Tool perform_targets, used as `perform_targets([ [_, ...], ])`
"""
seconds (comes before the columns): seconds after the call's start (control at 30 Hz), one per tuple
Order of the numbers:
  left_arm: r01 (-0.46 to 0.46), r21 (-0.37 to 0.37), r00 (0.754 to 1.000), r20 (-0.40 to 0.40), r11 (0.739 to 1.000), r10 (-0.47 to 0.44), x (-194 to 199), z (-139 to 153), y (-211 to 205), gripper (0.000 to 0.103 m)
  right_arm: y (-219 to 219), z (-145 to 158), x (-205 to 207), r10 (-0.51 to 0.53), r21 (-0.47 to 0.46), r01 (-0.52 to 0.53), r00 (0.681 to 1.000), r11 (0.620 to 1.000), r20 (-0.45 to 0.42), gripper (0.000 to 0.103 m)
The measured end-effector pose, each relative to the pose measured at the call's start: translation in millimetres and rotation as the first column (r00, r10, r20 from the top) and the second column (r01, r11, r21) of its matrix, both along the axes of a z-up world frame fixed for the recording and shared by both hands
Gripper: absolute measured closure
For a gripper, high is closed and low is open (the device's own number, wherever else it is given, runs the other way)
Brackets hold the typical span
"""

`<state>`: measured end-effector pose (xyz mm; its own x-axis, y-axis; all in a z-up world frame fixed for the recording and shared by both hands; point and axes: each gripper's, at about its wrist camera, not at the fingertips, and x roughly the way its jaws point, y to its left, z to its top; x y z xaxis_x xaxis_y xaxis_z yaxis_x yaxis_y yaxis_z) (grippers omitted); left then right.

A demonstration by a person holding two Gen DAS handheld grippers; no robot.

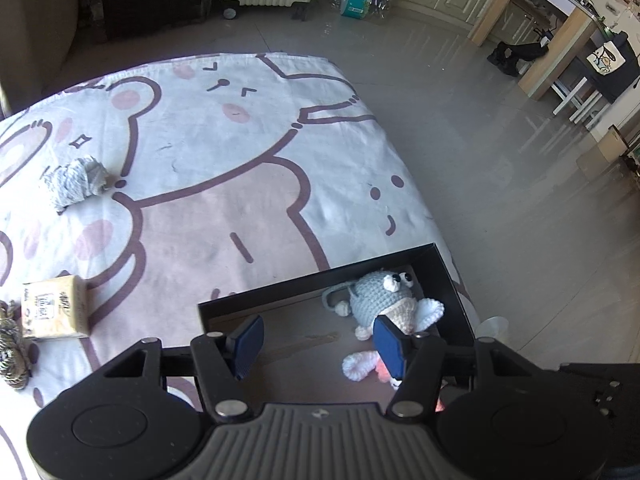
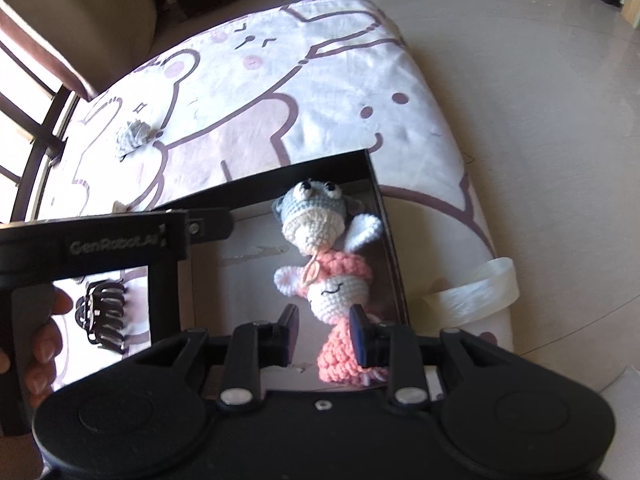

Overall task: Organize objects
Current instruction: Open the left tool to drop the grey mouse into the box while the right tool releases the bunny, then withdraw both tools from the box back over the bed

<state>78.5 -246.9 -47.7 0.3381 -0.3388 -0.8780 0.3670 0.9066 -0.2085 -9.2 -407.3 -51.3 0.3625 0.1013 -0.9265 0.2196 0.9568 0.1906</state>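
A black box [image 1: 448, 276] [image 2: 380, 200] sits at the near right corner of the cartoon-print cloth. Inside lie a grey-blue crochet toy [image 1: 380, 292] [image 2: 312, 208] and a pink-and-white crochet doll [image 2: 340, 292], partly visible in the left wrist view [image 1: 360, 364]. My left gripper [image 1: 320, 344] is open and empty above the box floor. My right gripper [image 2: 324, 334] is open over the pink doll, not gripping it. On the cloth lie a crumpled grey-white cloth [image 1: 74, 182] [image 2: 134, 136], a small tissue pack [image 1: 54, 306], a black hair claw [image 2: 102, 318] and a metallic scrubber [image 1: 12, 350].
The cloth-covered table [image 1: 240, 140] ends on the right above a tiled floor [image 1: 500, 160]. A white tape loop [image 2: 472, 288] lies by the box's right side. The left gripper's body [image 2: 92, 248] and the hand holding it cross the right wrist view.
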Motion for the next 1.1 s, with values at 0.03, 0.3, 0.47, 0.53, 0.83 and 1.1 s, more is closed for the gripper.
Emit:
perform_targets([
  [0.03, 0.004, 0.009, 1.000, 0.007, 1.000, -0.004, -2, 3, 1, 0.043, 0, 2, -1, -0.008, -0.014, 0.008, 1.000, 1.000, 0.004, 0.069],
  [0.3, 0.006, 0.060, 0.999, 0.052, 0.998, -0.009, -14, 27, 21, 0.042, 3, 19, -8, -0.056, -0.056, 0.059, 0.997, 0.997, 0.050, 0.061],
  [0.47, -0.005, 0.109, 0.998, 0.069, 0.994, -0.002, -19, 36, 33, 0.040, 11, 28, -13, -0.063, -0.077, 0.069, 0.995, 0.995, 0.077, 0.047],
  [0.53, -0.012, 0.116, 0.998, 0.068, 0.993, 0.004, -21, 38, 38, 0.034, 11, 31, -15, -0.075, -0.080, 0.083, 0.993, 0.993, 0.090, 0.043],
  [0.83, -0.015, 0.145, 0.995, 0.097, 0.989, 0.001, -34, 52, 48, 0.005, 11, 42, -29, -0.122, -0.125, 0.135, 0.986, 0.983, 0.111, 0.029],
  [1.1, -0.019, 0.168, 0.997, 0.078, 0.986, 0.006, -45, 55, 56, 0.000, 9, 51, -45, -0.159, -0.132, 0.174, 0.980, 0.976, 0.118, 0.006],
])
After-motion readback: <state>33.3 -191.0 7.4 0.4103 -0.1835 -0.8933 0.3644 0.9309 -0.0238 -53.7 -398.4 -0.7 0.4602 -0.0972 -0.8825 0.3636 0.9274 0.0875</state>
